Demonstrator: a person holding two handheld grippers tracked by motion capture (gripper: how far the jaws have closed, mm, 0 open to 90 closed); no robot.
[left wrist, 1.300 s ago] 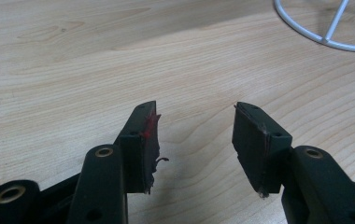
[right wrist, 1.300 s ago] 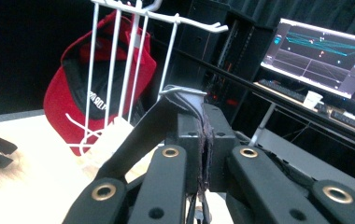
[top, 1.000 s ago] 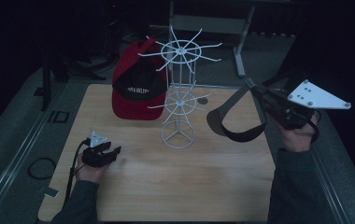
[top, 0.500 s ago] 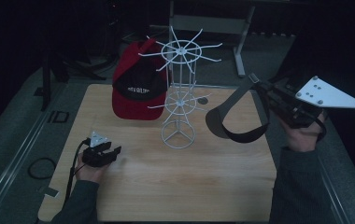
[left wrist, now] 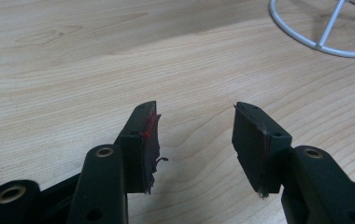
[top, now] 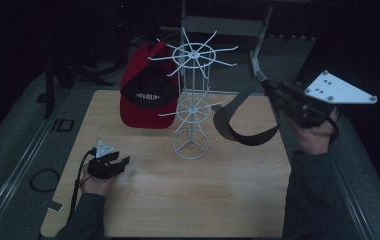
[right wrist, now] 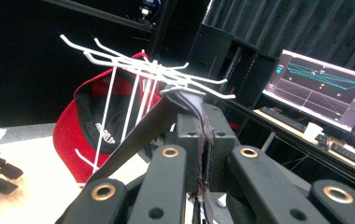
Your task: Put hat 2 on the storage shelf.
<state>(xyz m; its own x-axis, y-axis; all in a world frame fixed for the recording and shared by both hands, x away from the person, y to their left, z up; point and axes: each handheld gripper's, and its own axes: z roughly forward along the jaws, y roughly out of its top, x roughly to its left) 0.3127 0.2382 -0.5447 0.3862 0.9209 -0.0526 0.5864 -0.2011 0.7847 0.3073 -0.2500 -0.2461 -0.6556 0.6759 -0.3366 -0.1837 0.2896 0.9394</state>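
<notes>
right gripper (top: 267, 89) fingers clamped on dark strap loop (top: 240, 125), raised beside white wire rack (top: 192, 95), likely to hang it on a prong; left gripper (top: 120, 162) fingers apart, empty, parked low over desk (top: 218, 200); red cap (top: 145, 97) beyond rack

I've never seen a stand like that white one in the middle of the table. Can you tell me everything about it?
The white wire rack looks like thin painted metal. A round ring base with three spokes sits on the wooden table, a slim cage-like column rises upright, and two tiers of radiating prongs spread out, the top tier wider. A red and black cap hangs on its far-left side. The other prongs look bare.
</notes>
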